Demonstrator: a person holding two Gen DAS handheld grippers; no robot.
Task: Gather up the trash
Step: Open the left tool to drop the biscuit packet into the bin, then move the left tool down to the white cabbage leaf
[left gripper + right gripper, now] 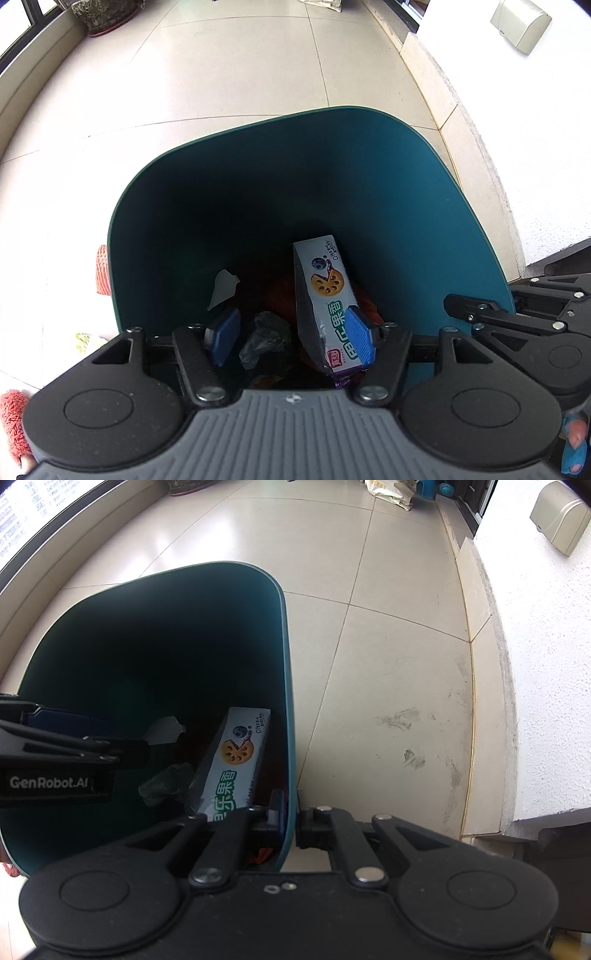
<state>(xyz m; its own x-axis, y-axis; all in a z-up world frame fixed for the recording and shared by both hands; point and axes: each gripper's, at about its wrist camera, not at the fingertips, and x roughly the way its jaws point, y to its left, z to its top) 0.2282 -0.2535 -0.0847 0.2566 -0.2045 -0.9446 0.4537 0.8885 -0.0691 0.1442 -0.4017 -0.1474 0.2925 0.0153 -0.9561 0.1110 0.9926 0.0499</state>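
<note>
The left gripper (291, 334) is hanging over the mouth of a teal bin (424, 192), its blue-padded fingers (360, 338) spread apart with nothing pinched between them. A long cookie box (327, 295) is leaning inside the bin just by the right-hand pad; whether pad and box are touching cannot be told. The box is standing tilted, its far end resting toward the bin's far wall and its near end down among the other rubbish.

Around it in the bin are lying a crumpled clear plastic wrapper (262, 339), a scrap of white paper (223, 288) against the left wall, and some orange-red material (280, 295) beneath the box, too dark to make out further.

The right gripper (291, 814) is clamped together on the bin's right wall (286, 686), one finger inside and one outside the rim. In the right wrist view the box (236, 757) is leaning against that same wall.

The bin is standing on a pale tiled floor (229, 74). A red mesh sleeve (102, 273) is lying on the floor just beside the bin's left side.
</note>
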